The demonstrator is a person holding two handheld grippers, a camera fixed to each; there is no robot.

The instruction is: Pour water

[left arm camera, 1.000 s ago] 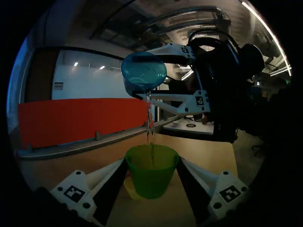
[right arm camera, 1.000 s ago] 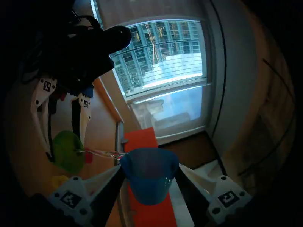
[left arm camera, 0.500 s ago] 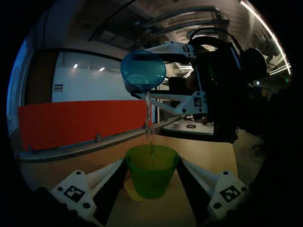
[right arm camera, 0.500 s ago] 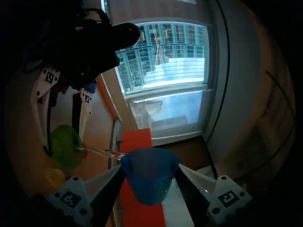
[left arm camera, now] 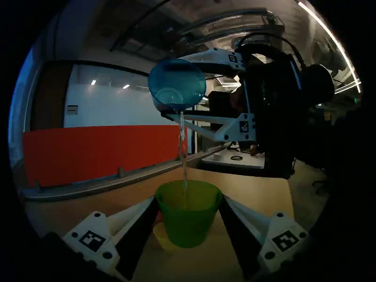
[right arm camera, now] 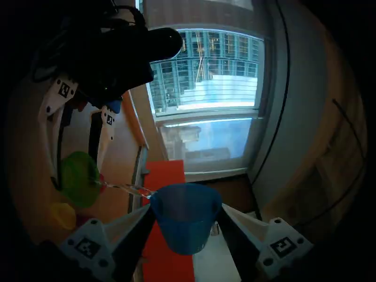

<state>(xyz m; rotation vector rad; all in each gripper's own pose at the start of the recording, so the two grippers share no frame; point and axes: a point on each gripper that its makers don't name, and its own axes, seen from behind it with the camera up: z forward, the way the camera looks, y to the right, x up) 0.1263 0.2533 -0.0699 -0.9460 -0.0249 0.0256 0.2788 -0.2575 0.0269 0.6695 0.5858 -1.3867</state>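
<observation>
In the left gripper view my left gripper [left arm camera: 188,221] is shut on a green cup [left arm camera: 188,217], held upright just above the wooden table [left arm camera: 254,188]. Above it hangs a blue cup [left arm camera: 177,85], tipped on its side between the fingers of my right gripper [left arm camera: 188,84]. A thin stream of water [left arm camera: 182,148] falls from its rim into the green cup. In the right gripper view my right gripper [right arm camera: 185,221] is shut on the blue cup [right arm camera: 185,218]; the water [right arm camera: 124,188] runs sideways to the green cup [right arm camera: 77,178], held by the left gripper [right arm camera: 77,176].
A small yellow cup [left arm camera: 162,232] stands on the table behind the green one, also the yellow cup [right arm camera: 62,215] in the right gripper view. An orange panel [left arm camera: 94,145] and a rail run along the table's far edge. A large window [right arm camera: 207,98] faces the right gripper.
The blue cup has risen slightly and tipped a little more; the water stream has grown longer. The green cup has stayed in place.
</observation>
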